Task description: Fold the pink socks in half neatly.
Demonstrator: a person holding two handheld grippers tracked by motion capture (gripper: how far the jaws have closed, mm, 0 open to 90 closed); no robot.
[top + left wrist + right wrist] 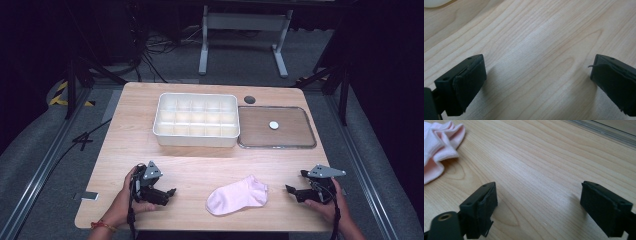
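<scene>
A pink sock (237, 195) lies flat on the wooden table (200, 165) near its front edge, between the two hands. My left gripper (170, 196) rests low to the sock's left, jaws pointing towards it. They stand wide apart over bare wood in the left gripper view (537, 68). My right gripper (291, 192) sits to the sock's right, pointing left at it. Its jaws (539, 192) are open with nothing between them, and the sock's cuff (439, 142) shows at the upper left. Neither gripper touches the sock.
A white box with several compartments (195, 134) stands at the table's middle back. To its right lies a clear flat lid (300, 142) with a small white round knob (273, 125); its edge (604, 131) crosses the right gripper view. A dark round hole (249, 99) sits behind.
</scene>
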